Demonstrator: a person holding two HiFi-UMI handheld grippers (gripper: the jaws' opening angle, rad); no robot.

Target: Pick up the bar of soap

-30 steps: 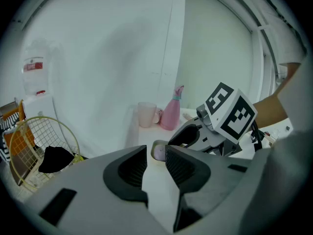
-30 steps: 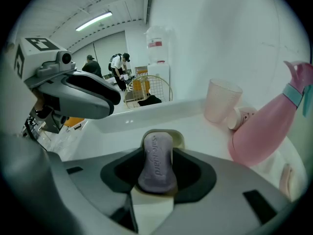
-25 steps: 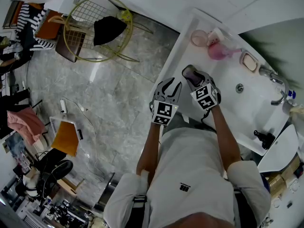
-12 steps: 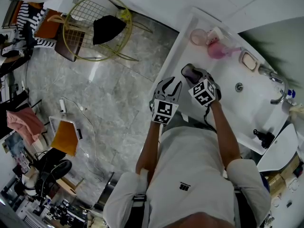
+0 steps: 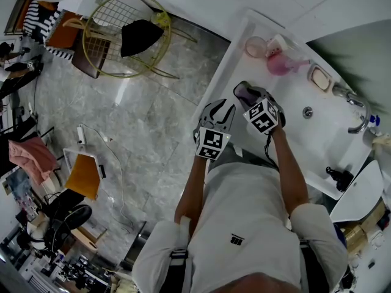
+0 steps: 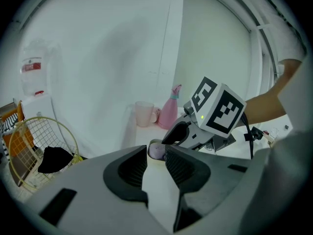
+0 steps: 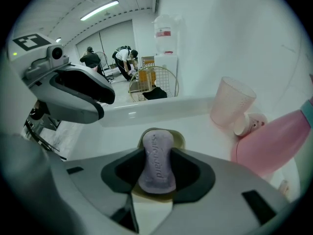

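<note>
Right gripper view: right gripper (image 7: 156, 177) clamps the bar of soap (image 7: 156, 158) edgewise for lifting, seemingly over the dish (image 7: 179, 139) beneath; left gripper (image 6: 154, 166), alongside, gapes empty.

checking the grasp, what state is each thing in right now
soap, on edge, pinched between the pads
right gripper, jaws closing on soap
left gripper, open, empty
dish, right under the soap
cup, upright
bottle, upright
</note>
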